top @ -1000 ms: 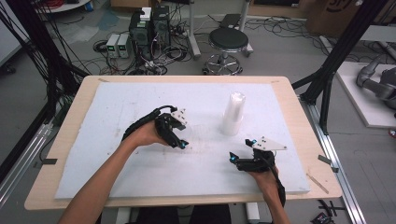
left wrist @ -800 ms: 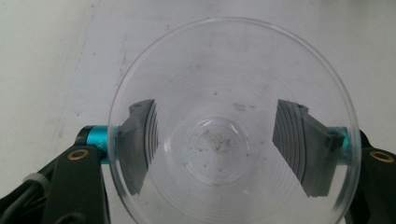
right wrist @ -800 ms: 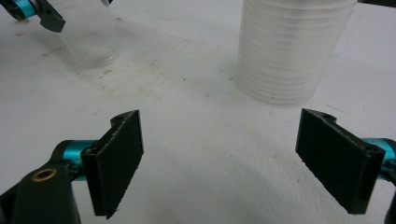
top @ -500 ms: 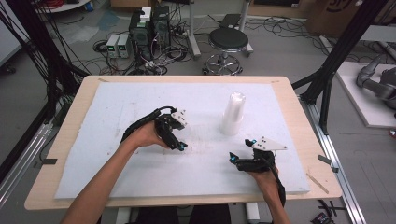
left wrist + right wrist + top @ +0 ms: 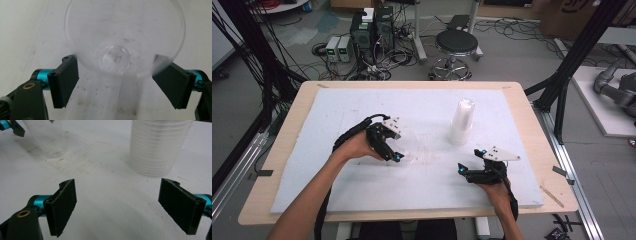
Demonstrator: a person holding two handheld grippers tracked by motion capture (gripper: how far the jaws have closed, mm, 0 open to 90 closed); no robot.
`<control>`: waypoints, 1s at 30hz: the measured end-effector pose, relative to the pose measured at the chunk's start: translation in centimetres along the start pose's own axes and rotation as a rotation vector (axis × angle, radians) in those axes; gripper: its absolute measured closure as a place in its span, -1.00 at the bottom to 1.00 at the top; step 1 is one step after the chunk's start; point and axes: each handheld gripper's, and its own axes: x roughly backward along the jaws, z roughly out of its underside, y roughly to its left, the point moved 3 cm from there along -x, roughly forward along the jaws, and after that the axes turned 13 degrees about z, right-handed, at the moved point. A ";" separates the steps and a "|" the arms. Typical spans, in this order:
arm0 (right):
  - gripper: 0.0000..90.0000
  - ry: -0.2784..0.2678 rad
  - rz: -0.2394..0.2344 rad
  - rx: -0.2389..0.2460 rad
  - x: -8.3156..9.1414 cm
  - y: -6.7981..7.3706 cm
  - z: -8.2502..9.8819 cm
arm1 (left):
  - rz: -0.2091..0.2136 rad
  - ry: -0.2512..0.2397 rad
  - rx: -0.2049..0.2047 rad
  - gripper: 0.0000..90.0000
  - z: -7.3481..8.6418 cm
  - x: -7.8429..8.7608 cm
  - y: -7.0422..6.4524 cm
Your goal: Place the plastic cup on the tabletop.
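A single clear plastic cup (image 5: 122,37) stands upright on the white foam board (image 5: 362,195), and it is blurred in the left gripper view. My left gripper (image 5: 115,85) has just been opening; the cup is between its jaws and the pads stand off its sides. In the high view my left gripper (image 5: 399,145) is left of centre on the board. From the right gripper view the same cup (image 5: 47,140) sits at the far left. A tall stack of clear cups (image 5: 461,121) stands right of centre. My right gripper (image 5: 471,161) rests in front of the stack (image 5: 157,147), open and holding nothing.
The foam board covers most of a wooden table (image 5: 552,165). On the floor beyond the far edge are a black stool (image 5: 456,45) and boxes with cables (image 5: 372,30). Black frame posts (image 5: 572,65) rise at the table's right.
My left hand and gripper have shifted a little to the left across the board. My right gripper has stayed where it was.
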 end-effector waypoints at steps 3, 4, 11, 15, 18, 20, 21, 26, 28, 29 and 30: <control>-0.67 0.004 -0.004 0.002 0.0 0.0 0.0 | -0.003 -0.053 0.013 -0.53 1.1 1.2 -0.5; -0.67 0.001 -0.003 0.005 0.0 0.0 0.0 | -0.011 -0.069 0.017 -0.53 1.6 1.5 -0.7; -0.67 0.000 -0.011 0.012 0.0 0.1 0.0 | -0.113 -0.203 0.062 -0.53 4.6 3.3 -2.4; -0.67 0.002 -0.014 0.013 0.0 0.1 0.0 | -0.162 -0.320 0.120 -0.56 6.3 4.3 -3.6; -0.67 -0.001 -0.016 0.027 -0.1 0.2 0.0 | -0.192 -0.397 0.154 -0.56 7.5 5.1 -4.3; -0.67 -0.002 -0.015 0.027 0.0 0.2 0.0 | -0.226 -0.418 0.160 -0.56 8.2 5.2 -4.8; -0.67 0.002 -0.017 0.024 0.0 0.2 0.0 | -0.252 -0.423 0.161 -0.56 8.5 5.3 -5.0; -0.67 0.006 -0.017 0.013 0.0 0.1 0.0 | -0.337 -0.498 0.182 -0.57 9.9 5.1 -5.9; -0.67 0.007 -0.015 0.018 -0.1 0.1 0.0 | -0.357 -0.510 0.193 -0.57 10.3 4.9 -6.1; -0.67 0.006 -0.014 0.018 -0.1 0.1 0.0 | -0.364 -0.507 0.193 -0.58 10.4 4.7 -6.2; -0.67 0.005 -0.013 0.017 0.0 0.1 0.0 | -0.375 -0.514 0.198 -0.57 10.6 4.4 -6.3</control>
